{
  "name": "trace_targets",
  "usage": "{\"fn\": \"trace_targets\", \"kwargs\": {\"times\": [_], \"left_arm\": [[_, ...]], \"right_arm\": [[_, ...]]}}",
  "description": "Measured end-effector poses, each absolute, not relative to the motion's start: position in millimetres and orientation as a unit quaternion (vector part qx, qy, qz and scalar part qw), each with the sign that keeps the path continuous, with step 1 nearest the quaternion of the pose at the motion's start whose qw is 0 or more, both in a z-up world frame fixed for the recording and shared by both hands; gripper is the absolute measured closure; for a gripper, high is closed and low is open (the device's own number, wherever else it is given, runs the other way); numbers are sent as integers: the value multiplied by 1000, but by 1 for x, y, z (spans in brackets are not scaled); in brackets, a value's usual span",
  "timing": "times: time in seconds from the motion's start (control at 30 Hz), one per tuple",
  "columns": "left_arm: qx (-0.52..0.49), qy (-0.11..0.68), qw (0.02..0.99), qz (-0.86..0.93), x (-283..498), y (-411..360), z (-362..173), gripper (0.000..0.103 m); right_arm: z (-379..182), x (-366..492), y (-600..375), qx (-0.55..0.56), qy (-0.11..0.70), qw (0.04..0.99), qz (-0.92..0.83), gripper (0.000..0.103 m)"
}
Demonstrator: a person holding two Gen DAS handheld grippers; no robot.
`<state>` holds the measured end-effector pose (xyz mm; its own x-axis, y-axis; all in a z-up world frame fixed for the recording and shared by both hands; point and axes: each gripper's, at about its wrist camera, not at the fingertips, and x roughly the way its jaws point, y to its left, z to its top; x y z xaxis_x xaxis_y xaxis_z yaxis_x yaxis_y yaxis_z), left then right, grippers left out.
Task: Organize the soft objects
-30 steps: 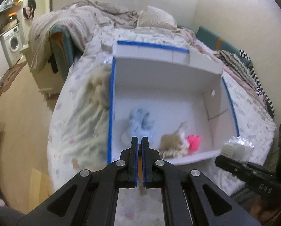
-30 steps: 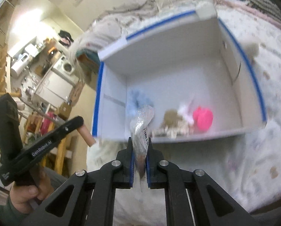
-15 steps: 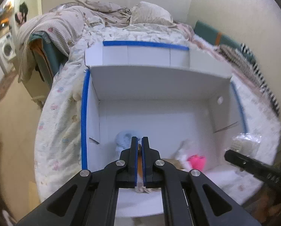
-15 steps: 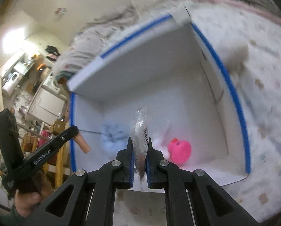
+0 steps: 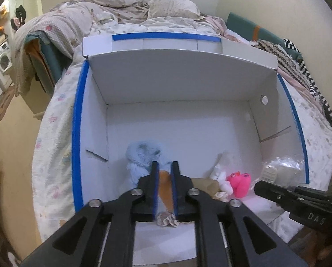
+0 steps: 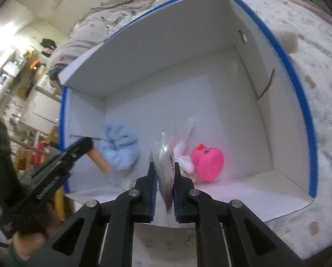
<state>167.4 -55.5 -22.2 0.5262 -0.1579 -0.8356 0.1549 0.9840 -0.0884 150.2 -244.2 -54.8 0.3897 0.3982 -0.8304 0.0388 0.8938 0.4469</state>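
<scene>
Inside the white box [image 5: 188, 120] on the bed, a blue fluffy toy [image 5: 141, 158], a white plush [image 6: 183, 153] and a pink plush [image 5: 239, 181] already lie near its front wall. The left gripper [image 5: 165, 171] has its jaws clamped on an orange soft piece [image 5: 165, 184] over the box; the right gripper [image 6: 164, 173] has its jaws clamped on a clear plastic packet [image 6: 166, 155]. Both appear left to drop.

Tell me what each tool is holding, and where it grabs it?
The left tool pinches an orange-tan soft tube along its middle. The right tool pinches a clear plastic packet by its lower end. Both hang over the white box.
</scene>
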Motion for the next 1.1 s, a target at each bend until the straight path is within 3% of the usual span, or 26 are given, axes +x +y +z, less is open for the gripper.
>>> {"fn": "trace_targets", "kwargs": {"times": [0.07, 0.1, 0.13, 0.17, 0.37, 0.47, 0.63, 0.87, 1.1], "left_arm": [[1, 479, 874, -83, 167, -55, -21, 72], [0, 479, 874, -82, 167, -54, -21, 65], [-4, 479, 874, -82, 166, -52, -19, 48], [-9, 478, 875, -80, 164, -50, -17, 36], [13, 434, 900, -41, 145, -38, 11, 35], [36, 402, 915, -17, 132, -35, 26, 35], [30, 366, 930, -18, 101, -23, 45, 30], [8, 348, 937, -11, 57, -6, 52, 2], [16, 340, 940, -8, 28, -7, 45, 1]], "right_arm": [[-54, 150, -243, 182, 540, 816, 100, 75], [-52, 149, -242, 176, 537, 819, 96, 57], [-50, 148, -242, 175, 533, 822, 96, 33], [-46, 145, -243, 173, 524, 828, 95, 27], [-26, 132, -242, 134, 490, 859, 67, 20], [-11, 121, -240, 115, 457, 880, 59, 2], [9, 99, -242, 114, 396, 909, 58, 0], [14, 67, -233, 95, 357, 928, 47, 0], [9, 50, -212, 68, 358, 929, 56, 0]]}}
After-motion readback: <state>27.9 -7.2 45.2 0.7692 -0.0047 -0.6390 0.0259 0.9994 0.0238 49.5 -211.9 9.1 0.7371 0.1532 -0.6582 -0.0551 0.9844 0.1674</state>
